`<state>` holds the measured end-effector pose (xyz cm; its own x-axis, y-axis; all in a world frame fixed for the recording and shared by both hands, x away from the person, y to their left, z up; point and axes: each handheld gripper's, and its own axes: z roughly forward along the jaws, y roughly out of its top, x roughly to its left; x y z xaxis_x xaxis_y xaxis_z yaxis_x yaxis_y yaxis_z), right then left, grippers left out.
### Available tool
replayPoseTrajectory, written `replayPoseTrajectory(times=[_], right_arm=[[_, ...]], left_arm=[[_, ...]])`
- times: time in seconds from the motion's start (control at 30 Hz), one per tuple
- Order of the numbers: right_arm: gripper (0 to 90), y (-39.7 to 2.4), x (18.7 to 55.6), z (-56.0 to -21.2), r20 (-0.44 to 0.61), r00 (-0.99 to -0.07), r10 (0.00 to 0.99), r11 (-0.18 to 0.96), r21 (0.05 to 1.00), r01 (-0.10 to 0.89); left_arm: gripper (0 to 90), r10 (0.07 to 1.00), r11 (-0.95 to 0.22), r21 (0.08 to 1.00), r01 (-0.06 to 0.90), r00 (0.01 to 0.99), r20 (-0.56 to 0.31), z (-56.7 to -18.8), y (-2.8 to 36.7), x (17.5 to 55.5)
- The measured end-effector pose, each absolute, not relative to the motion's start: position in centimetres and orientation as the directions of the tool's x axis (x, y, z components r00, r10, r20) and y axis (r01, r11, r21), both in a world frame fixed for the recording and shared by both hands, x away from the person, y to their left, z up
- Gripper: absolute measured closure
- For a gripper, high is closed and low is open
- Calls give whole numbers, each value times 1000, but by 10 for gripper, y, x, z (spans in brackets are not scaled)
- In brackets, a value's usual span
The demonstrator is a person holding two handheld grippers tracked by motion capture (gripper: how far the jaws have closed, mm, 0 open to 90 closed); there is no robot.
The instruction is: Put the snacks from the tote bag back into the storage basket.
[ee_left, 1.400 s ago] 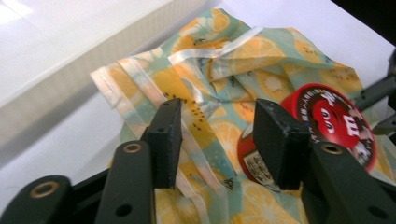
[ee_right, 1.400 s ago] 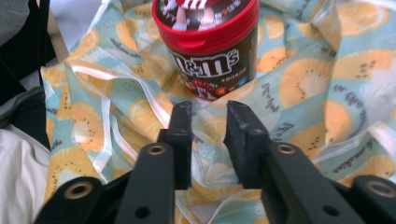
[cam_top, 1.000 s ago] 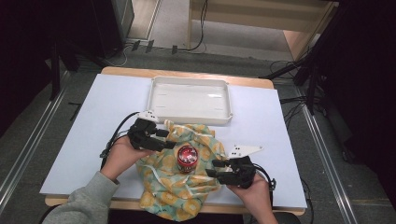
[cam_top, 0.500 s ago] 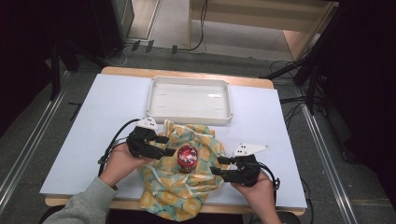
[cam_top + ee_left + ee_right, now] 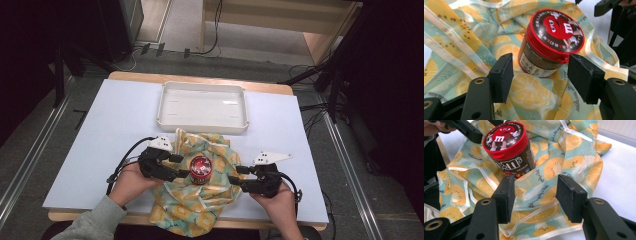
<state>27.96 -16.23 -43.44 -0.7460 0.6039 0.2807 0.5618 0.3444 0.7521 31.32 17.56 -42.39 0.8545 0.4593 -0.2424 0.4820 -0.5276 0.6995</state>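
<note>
- High view: the candy jar (image 5: 201, 169) stands on the fruit-print cloth (image 5: 200, 210) near the worktop's (image 5: 110, 130) front edge, before the white tray (image 5: 202, 106); left gripper (image 5: 181, 166) and right gripper (image 5: 239, 176) flank it.
- Left gripper view: jaws, just widened, bracket the jar without touching, likely ready to grasp.
- Right gripper view: jaws wide and empty above the cloth.

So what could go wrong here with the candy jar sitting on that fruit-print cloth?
The M&M's jar stands on rumpled fruit-print cloth, so a tug on the fabric could tip it. The left hand-held gripper is open, its pads beside the jar, not pressing; closing off-centre might knock it over. The cloth's near edge overhangs the table and could slide off.
</note>
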Motion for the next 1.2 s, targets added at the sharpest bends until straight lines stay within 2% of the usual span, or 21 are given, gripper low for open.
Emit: replayPoseTrajectory(times=[0.13,0.2,0.37,1.2], right_arm=[[502,-163,280,-435,280,-745,606,346,750,563],[502,-163,281,-435,282,-744,606,345,750,565],[500,-163,281,-436,283,-741,609,344,748,568],[481,-158,281,-440,288,-743,604,359,734,577]], left_arm=[[351,446,-532,705,469,863,-238,-430,172,314],[304,440,-540,698,470,865,-242,-434,169,316],[282,428,-571,668,477,867,-254,-444,160,316],[181,390,-546,709,446,884,-256,-466,130,325]])
